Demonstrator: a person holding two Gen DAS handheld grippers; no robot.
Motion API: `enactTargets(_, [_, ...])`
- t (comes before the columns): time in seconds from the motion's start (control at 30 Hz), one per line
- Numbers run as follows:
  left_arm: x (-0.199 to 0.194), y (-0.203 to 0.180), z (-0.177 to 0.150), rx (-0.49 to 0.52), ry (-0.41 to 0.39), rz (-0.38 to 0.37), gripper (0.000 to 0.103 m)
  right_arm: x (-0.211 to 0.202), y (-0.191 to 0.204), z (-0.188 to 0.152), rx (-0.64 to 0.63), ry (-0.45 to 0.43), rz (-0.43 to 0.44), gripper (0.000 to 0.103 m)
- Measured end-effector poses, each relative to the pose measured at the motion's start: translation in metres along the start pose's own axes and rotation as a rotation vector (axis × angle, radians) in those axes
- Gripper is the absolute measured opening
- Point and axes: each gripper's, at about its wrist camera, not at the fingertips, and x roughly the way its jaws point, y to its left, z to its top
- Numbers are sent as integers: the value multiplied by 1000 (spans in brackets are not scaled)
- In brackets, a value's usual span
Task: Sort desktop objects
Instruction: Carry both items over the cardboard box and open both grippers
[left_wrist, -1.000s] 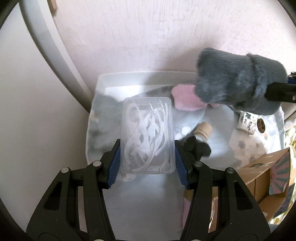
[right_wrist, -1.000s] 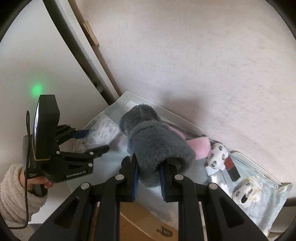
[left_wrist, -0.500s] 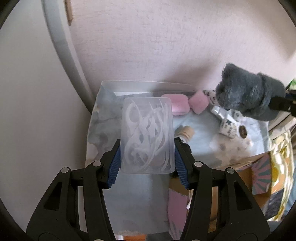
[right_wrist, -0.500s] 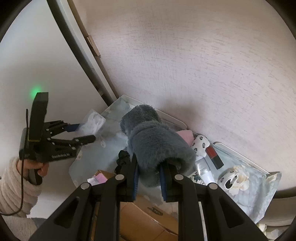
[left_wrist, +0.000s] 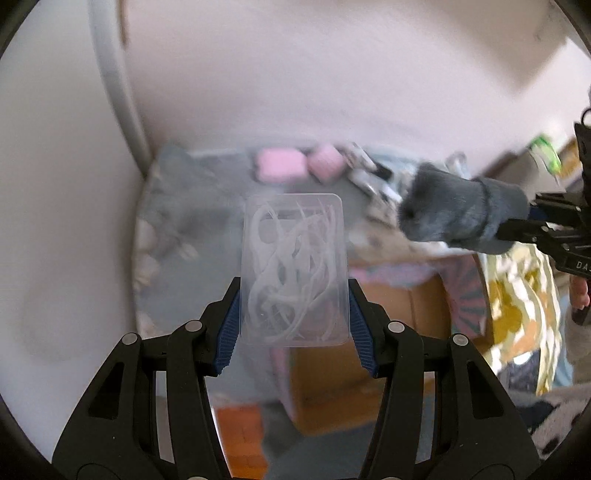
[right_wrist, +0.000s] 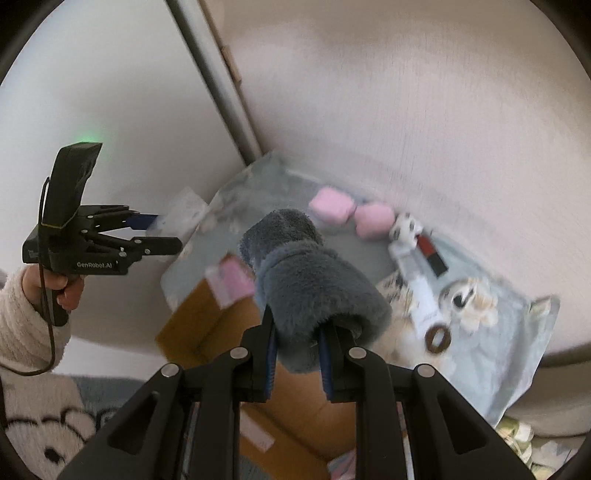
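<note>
A clear plastic box of white floss picks (left_wrist: 293, 269) is clamped in the left gripper (left_wrist: 293, 314), and a grey fluffy fabric sleeve (right_wrist: 310, 280) is pinched in the right gripper (right_wrist: 297, 363); both are held above the open brown cardboard box (right_wrist: 207, 317), undelivered, with two pink blocks (right_wrist: 351, 212) left beyond it.

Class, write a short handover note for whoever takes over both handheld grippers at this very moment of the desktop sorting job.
Left gripper: jaws shut on the clear plastic box of floss picks, held in the air.
Right gripper: jaws shut on the grey fuzzy sock, also in the air.
Left on the pale blue cloth: two pink cases, a spotted tube, a red and black stick, a brown ring.
An open cardboard box sits below both grippers.
Done: both items picked up.
Left: put them down, probably in the box, then sort the rest.
</note>
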Motion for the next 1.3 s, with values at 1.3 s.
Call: enactTargets(1.3, [109, -93, -67, 359, 288, 82, 56, 62, -7, -97, -47, 276, -79, 33])
